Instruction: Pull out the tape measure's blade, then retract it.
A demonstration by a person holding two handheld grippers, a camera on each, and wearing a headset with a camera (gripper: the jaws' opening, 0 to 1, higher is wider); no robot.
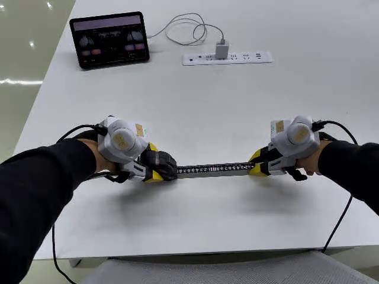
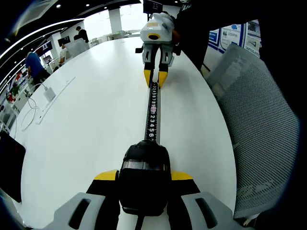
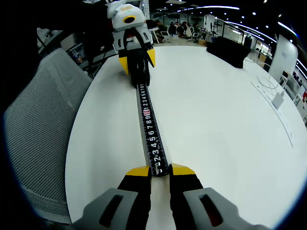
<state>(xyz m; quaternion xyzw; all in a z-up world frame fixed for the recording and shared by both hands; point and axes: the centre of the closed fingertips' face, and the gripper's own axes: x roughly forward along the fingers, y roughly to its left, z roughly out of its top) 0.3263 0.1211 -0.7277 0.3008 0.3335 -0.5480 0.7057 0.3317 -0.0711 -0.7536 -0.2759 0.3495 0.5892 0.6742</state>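
The bench (image 1: 237, 89) had a smooth, matt white top. The tape measure's case (image 2: 145, 189) looked like black plastic with a dull sheen. Its blade (image 3: 151, 134) was dark and faintly glossy. The left gripper (image 2: 144, 175) and right gripper (image 3: 159, 171) had matt grey plastic shells and yellow-tipped jaws. The near chair (image 2: 259, 124) was grey mesh cloth. The far tablet (image 1: 110, 39) had a glossy screen.

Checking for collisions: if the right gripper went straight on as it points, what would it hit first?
Probably the black tape measure case held by the left gripper; the right gripper points along the pulled-out blade straight toward it.
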